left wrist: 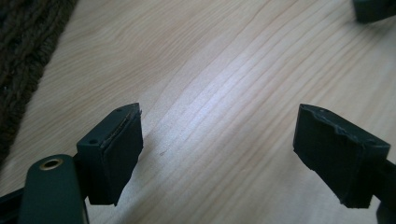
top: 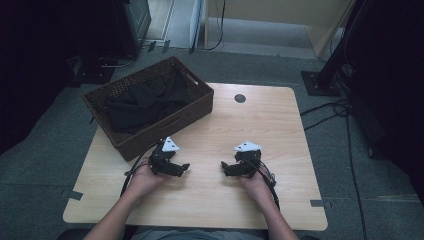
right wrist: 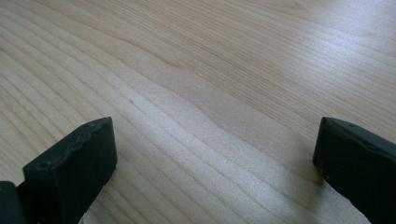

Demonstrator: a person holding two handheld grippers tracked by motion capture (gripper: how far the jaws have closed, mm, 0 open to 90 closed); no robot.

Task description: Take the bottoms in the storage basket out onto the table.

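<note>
Light wood table (top: 280,125), rounded corners, standing on grey carpet. Dark wicker basket (top: 195,107) on far left corner, turned askew, one corner overhanging left edge; black cloth (top: 145,100) inside. Small round dark grommet (top: 240,98) near far edge, middle. Two grippers rest on surface near near edge: left (top: 185,169), right (top: 224,167).

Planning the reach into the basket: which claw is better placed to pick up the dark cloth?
Left. The left claw lies beside the wicker basket holding the dark cloth; the right claw rests farther away.
</note>
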